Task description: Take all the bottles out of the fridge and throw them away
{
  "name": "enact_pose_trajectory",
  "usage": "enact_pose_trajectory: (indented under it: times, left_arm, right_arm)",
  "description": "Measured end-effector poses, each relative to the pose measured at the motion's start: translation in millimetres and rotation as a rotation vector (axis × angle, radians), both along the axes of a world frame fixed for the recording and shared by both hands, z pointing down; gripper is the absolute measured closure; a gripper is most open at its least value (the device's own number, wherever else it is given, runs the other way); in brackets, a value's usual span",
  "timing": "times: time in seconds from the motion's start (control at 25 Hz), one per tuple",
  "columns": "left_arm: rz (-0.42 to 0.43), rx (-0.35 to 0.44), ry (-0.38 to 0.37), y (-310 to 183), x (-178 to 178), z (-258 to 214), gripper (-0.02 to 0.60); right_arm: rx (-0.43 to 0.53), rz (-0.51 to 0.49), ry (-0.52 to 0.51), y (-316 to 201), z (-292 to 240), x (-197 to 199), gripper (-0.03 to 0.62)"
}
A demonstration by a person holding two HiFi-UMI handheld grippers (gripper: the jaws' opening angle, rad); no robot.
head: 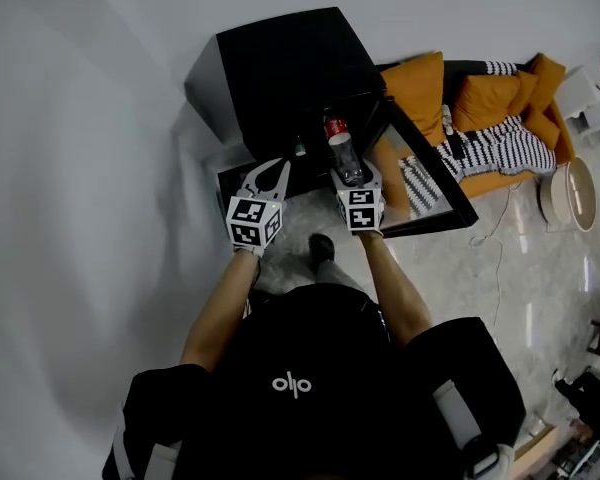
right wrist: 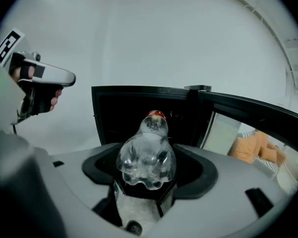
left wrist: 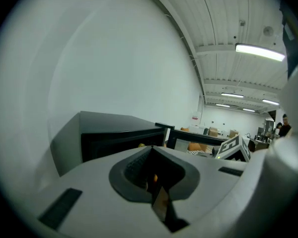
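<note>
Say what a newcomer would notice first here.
First, the clear plastic bottle with a red cap, clamped in the right gripper in front of the black mini fridge, whose door stands open. Next, the orange sofa cushions on the head view's right. The left gripper is shut and empty.

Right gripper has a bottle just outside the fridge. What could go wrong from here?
1. The right gripper holds the clear bottle near its base, with the capped end sticking out free. The thin plastic may buckle or slip from the fingers.
2. The open fridge door stands close on the right, so swinging the bottle that way could knock it loose.
3. No bin shows in any view, so the bottle may have to travel some way in this grip.
</note>
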State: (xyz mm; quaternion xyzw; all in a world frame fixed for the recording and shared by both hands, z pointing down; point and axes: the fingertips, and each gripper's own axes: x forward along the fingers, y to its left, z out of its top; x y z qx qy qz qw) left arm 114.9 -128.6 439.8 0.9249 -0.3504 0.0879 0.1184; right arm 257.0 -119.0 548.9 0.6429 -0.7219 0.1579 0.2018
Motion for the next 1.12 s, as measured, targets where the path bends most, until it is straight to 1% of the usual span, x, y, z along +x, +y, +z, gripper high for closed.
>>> enact_pose_trajectory:
  times: [0.16, 0.28, 0.44, 0.56, 0.64, 0.76, 1.12]
  left_arm:
    - [0.071, 0.002, 0.013, 22, 14, 2, 0.581]
    - [0.109, 0.003, 0.019, 37, 23, 2, 0.581]
    - [0.135, 0.003, 0.019, 55, 28, 3, 0.581]
    - [0.132, 0.002, 0.017, 64, 23, 5, 0.581]
    - [0.111, 0.0, 0.018, 67, 13, 8, 0.581]
    - [0.053, -0.012, 0.016, 68, -9, 14, 0.581]
    - [-0.202, -0.039, 0.011, 65, -112, 33, 0.581]
  right_arm:
    - [0.001, 0.062, 0.004, 41, -6, 8, 0.276]
    - [0.003, 0.09, 0.007, 66, -10, 12, 0.276]
    - [-0.002, 0.103, 0.006, 93, -9, 12, 0.276]
    - [-0.01, 0.088, 0.005, 107, -6, 3, 0.276]
    - [-0.017, 0.054, 0.001, 111, -3, -10, 0.276]
    - [-0.03, -0.03, -0.001, 112, 6, -38, 0.276]
    - [-0.066, -0.337, -0.001, 93, 25, -151, 0.276]
